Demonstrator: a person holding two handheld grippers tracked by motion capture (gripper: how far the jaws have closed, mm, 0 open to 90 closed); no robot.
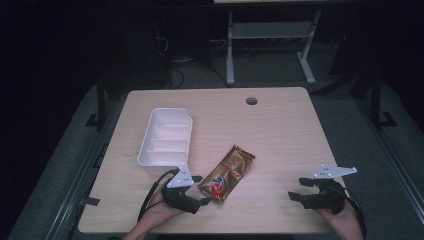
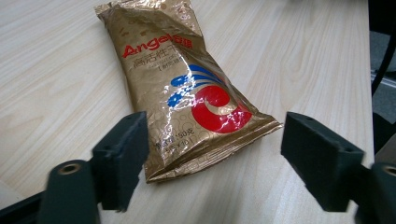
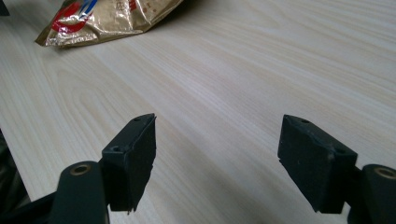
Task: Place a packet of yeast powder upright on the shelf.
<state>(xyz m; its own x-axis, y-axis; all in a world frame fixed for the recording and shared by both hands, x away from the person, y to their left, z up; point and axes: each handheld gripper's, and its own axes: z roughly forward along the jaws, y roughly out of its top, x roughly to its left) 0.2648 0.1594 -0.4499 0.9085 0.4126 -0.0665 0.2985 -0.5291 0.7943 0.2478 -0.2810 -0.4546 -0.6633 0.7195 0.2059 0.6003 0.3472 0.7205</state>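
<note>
At the left of the high view my left gripper (image 1: 200, 190) sits low over the table (image 1: 280, 125), jaws spread wide and gripping nothing. I hold it this way so the two pads straddle the near end of the gold foil packet (image 1: 227, 173), ready to close across its width. In the left gripper view the packet (image 2: 187, 88) lies flat on the wood between and beyond the jaws, touching neither pad.

Just above, left of centre, stands a white divided tray (image 1: 165, 137), near the packet but apart from it.

The packet's long axis runs diagonally, from lower left to upper right of the high view, red-swirl end nearest me.

At lower right my right gripper (image 1: 299, 189) waits, released and empty, well apart from the packet, over bare wood.
</note>
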